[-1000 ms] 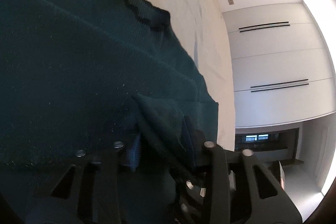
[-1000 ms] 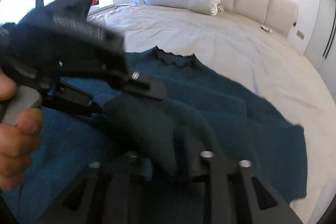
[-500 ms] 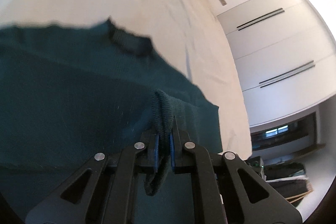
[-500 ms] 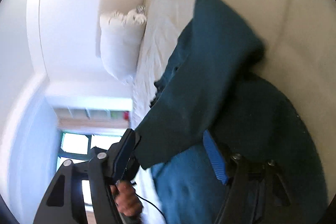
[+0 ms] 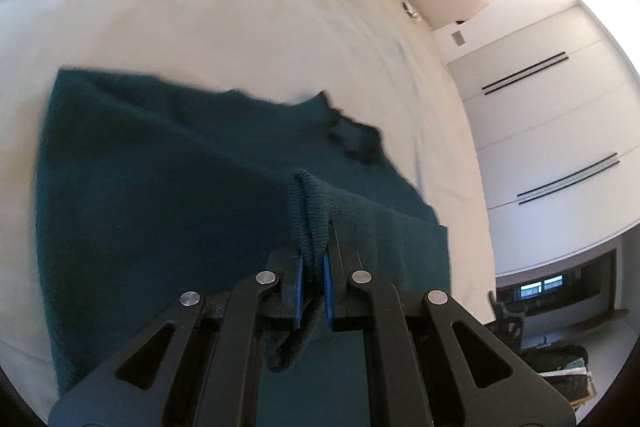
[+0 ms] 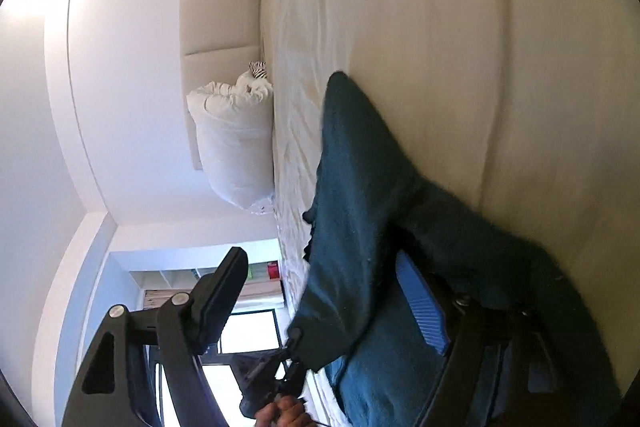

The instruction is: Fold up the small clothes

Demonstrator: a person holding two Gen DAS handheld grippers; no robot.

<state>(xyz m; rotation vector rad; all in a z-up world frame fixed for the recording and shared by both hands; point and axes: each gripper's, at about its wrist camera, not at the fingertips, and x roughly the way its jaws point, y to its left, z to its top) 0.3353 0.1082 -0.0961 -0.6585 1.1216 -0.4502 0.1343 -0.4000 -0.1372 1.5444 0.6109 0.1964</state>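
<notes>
A dark teal knit sweater [image 5: 160, 187] lies spread on a cream bed sheet [image 5: 200, 7], its black-trimmed neck [image 5: 352, 139] toward the wardrobe side. My left gripper [image 5: 311, 267] is shut on a ribbed cuff [image 5: 310, 203] of the sweater, which bunches up between its blue pads. In the right wrist view, which is rolled onto its side, the right gripper [image 6: 320, 267] has its jaws wide and opening. The sweater [image 6: 360, 167] hangs between them and rests against one blue pad [image 6: 420, 307], unpinched. The left gripper [image 6: 272, 367], held by a hand [image 6: 284, 413], shows low in that view.
A white pillow [image 6: 232, 147] leans on the padded headboard [image 6: 220, 19] at the far end of the bed. White wardrobe doors [image 5: 540, 147] stand beside the bed. A bright window [image 6: 248, 331] and shelves sit behind the left gripper.
My left gripper closed on the cuff and drew back and up with it. The right gripper rolled onto its side, and its jaws spread off the fabric.
</notes>
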